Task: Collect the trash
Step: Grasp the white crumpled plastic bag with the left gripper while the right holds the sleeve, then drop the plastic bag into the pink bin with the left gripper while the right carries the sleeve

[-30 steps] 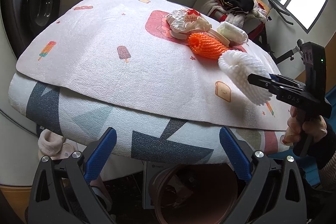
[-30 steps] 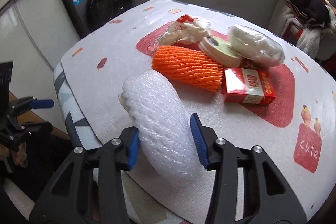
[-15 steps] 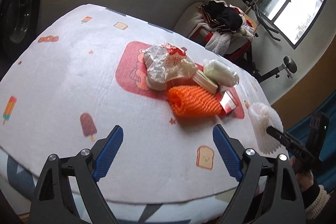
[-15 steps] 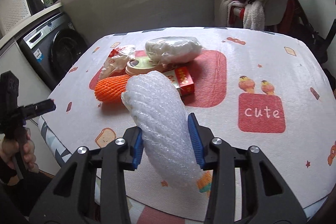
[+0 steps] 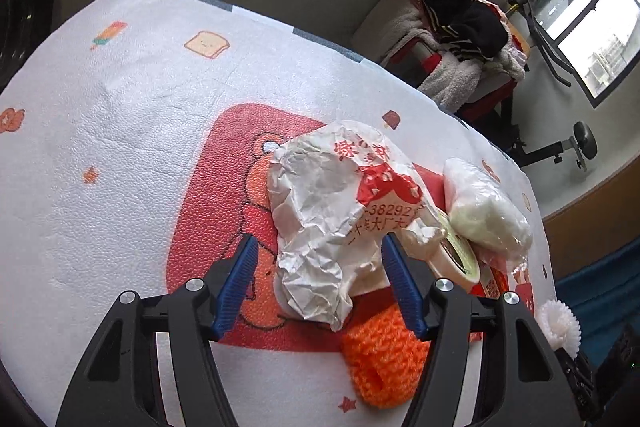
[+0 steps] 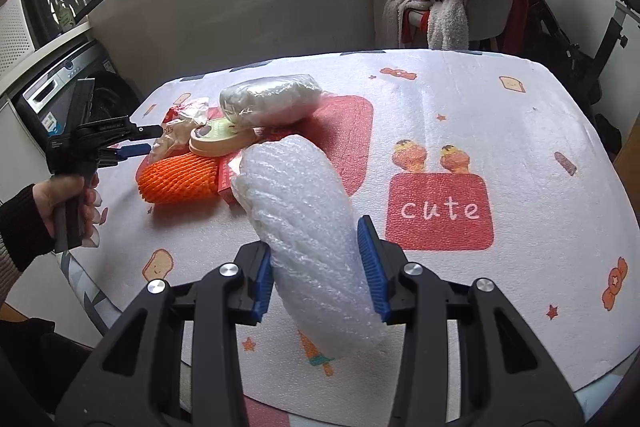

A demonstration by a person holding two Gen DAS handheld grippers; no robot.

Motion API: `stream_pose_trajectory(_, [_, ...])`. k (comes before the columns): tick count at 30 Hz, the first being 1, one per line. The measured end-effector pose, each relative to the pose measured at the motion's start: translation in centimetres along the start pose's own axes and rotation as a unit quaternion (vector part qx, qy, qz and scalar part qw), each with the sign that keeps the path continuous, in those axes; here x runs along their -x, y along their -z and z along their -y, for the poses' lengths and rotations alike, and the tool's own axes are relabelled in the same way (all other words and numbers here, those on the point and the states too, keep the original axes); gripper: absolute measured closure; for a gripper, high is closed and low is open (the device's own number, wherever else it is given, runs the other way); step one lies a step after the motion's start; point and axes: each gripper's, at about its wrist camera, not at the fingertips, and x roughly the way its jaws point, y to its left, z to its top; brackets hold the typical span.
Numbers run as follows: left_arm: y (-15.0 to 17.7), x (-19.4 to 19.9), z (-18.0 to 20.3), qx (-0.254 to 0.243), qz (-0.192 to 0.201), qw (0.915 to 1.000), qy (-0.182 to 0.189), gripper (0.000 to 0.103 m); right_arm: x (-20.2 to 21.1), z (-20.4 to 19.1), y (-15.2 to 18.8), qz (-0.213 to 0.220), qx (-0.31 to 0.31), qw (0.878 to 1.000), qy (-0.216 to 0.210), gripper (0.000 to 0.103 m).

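white foam sleeve point(image 6: 308, 247) in right claw point(image 6: 320, 267), washer point(image 6: 60, 95) only there

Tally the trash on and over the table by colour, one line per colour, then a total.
White: 3 – crumpled white paper wrapper, clear bag of white stuff, white foam net sleeve in the right gripper
Orange: 1 – orange foam net sleeve
Red: 1 – red carton
Beige: 1 – round beige lid
Total: 6

The crumpled paper wrapper point(image 5: 332, 223) is straddled by the closing jaws of the left tool point(image 5: 316, 283), untouched by its pads. An orange foam net point(image 5: 380, 363) is seen beside it on the desk point(image 5: 120, 131).
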Motion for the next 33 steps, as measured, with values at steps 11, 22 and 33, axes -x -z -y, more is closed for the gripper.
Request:
stream_pose_trajectory(11, [0.7, 0.7, -0.5, -0.020, 0.002, 0.9996, -0.020, 0.080, -0.5, -1.3, 0.3, -0.006, 0.016, 1.000, -0.005, 0.062])
stream_pose_trajectory(22, [3.6, 9.9, 2.3, -0.106, 0.041, 0.9935, -0.006, 0.080, 2.8, -4.0, -0.1, 0.020, 0.036, 0.999, -0.018, 0.062])
stream_pose_trajectory(33, [13.1, 17.3, 5.7, -0.169, 0.045, 0.9842, 0.032, 0.080, 8.0, -6.0, 1.7, 0.042, 0.045, 0.998, -0.017, 0.062])
